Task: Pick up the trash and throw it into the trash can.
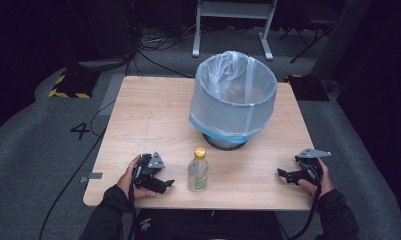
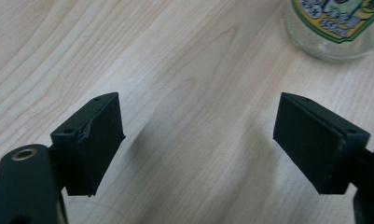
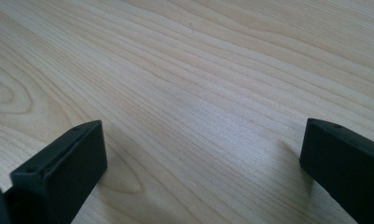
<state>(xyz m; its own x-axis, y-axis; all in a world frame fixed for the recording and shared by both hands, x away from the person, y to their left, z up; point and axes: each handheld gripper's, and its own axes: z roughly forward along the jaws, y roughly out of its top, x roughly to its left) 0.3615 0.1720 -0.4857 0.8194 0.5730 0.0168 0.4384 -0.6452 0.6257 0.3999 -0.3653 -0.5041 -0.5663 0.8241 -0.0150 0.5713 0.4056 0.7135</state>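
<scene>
Both claws rest wide and empty at the lower frame: left claw (image 1: 164, 184), right claw (image 1: 283, 175). Upright bottle (image 1: 198, 170) stands lower centre on the desk (image 1: 138, 115), just right of the left claw, which is nearer.

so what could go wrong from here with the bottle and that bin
1. The bottle is tall, narrow and upright; the left tongs stand open just beside it, so a sideways nudge before closing could tip it.
2. It looks clear and smooth, so a grip high near the yellow cap might slip.
3. The bin wears a loose plastic liner draped over its rim; a bottle carried low could snag it or knock the bin, which stands close behind.
</scene>
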